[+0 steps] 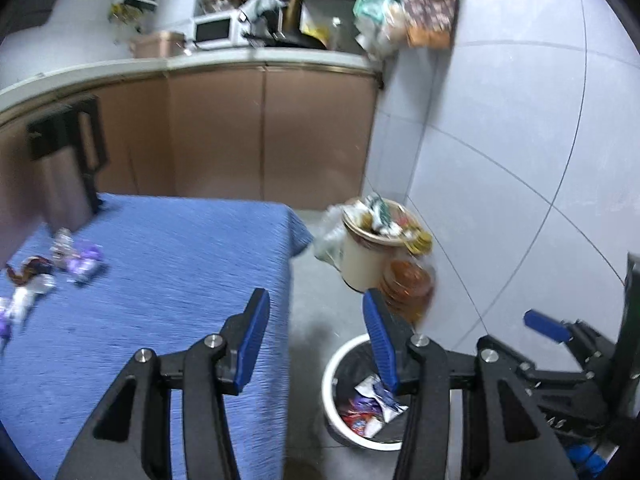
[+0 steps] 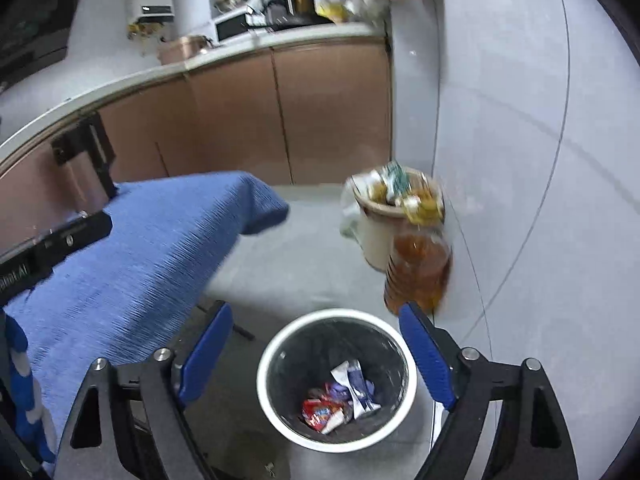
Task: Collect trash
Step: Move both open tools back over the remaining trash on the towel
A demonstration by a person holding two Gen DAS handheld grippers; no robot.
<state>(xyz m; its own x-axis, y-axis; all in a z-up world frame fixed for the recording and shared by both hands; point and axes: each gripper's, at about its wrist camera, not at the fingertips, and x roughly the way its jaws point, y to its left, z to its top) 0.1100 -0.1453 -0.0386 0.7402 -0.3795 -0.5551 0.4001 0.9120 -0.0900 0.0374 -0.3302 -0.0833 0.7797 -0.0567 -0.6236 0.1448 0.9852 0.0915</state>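
Note:
A white-rimmed trash bin (image 2: 280, 344) with a black liner stands on the floor and holds several wrappers (image 2: 344, 396). It also shows in the left wrist view (image 1: 332, 376). My right gripper (image 2: 316, 356) is open and empty above the bin. My left gripper (image 1: 316, 340) is open and empty over the table's right edge. Several purple and white wrappers (image 1: 80, 260) lie at the far left of the blue-clothed table (image 1: 160, 280). The right gripper (image 1: 548, 326) shows at the right of the left wrist view.
A cream bucket overfilled with rubbish (image 2: 384, 216) and a bottle of amber liquid (image 2: 420, 272) stand by the tiled wall. Brown kitchen cabinets (image 1: 260, 132) with a cluttered counter run behind. A steel thermos (image 1: 64, 184) stands at the table's back left.

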